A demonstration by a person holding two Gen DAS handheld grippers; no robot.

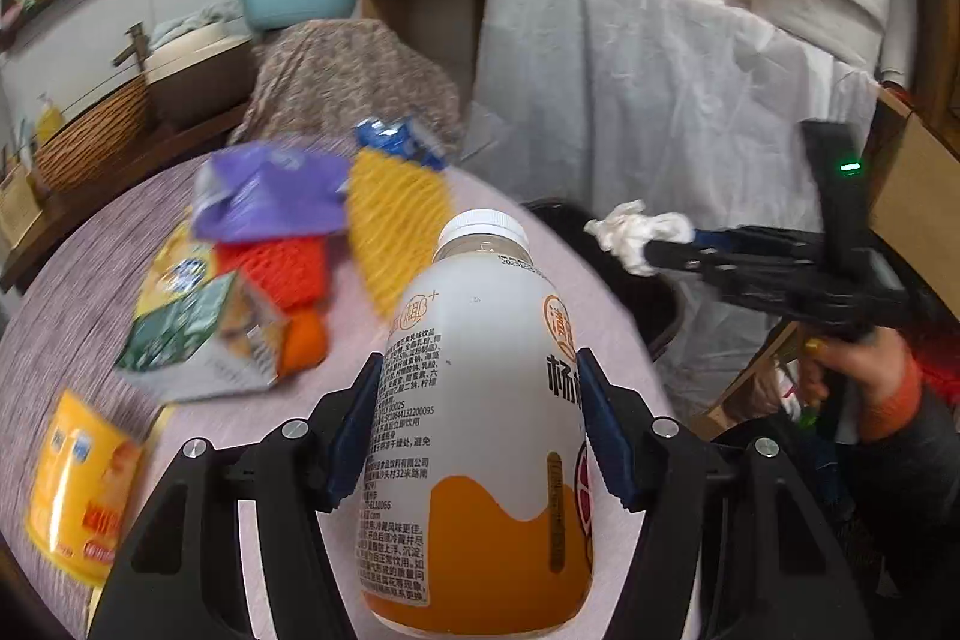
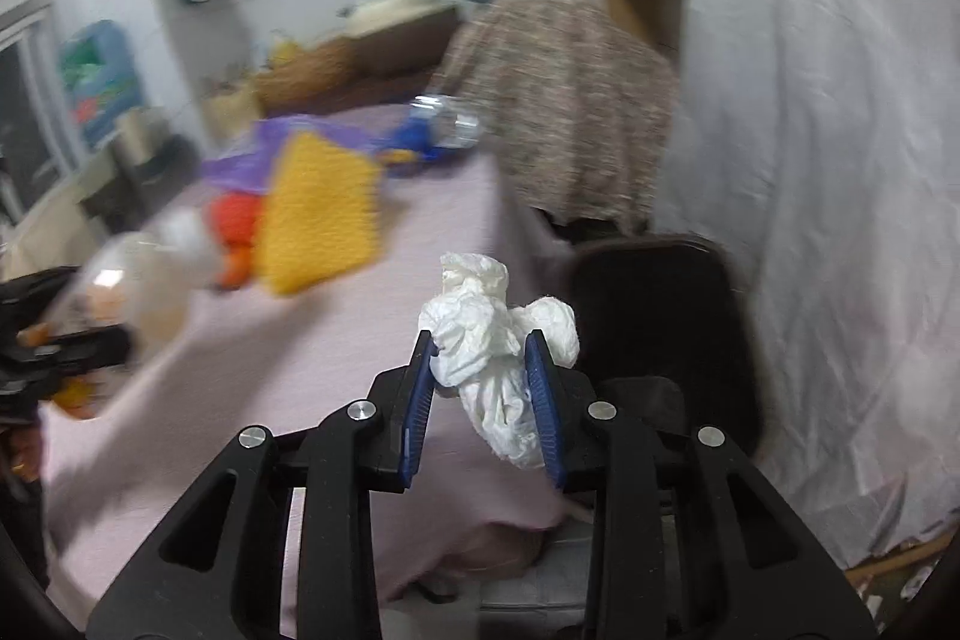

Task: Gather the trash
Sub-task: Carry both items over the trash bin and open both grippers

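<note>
My left gripper (image 1: pixel 480 370) is shut on a white plastic drink bottle (image 1: pixel 480 400) with an orange base and a white cap, held above the pink-clothed table (image 1: pixel 78 280). My right gripper (image 2: pixel 483 346) is shut on a crumpled white tissue (image 2: pixel 498 340); in the left wrist view that tissue (image 1: pixel 636 226) hangs over the black bin (image 1: pixel 648 292) beside the table. The right wrist view shows the bin (image 2: pixel 660 304) just ahead and right of the tissue. The bottle (image 2: pixel 144 280) shows blurred at that view's left.
On the table lie a yellow foam net (image 1: pixel 396 226), a red foam net (image 1: pixel 276 262), a purple bag (image 1: pixel 270 190), a blue wrapper (image 1: pixel 399 139), a green carton (image 1: pixel 204 334) and a yellow packet (image 1: pixel 78 484). White sheeting (image 1: pixel 630 88) drapes the counter behind the bin.
</note>
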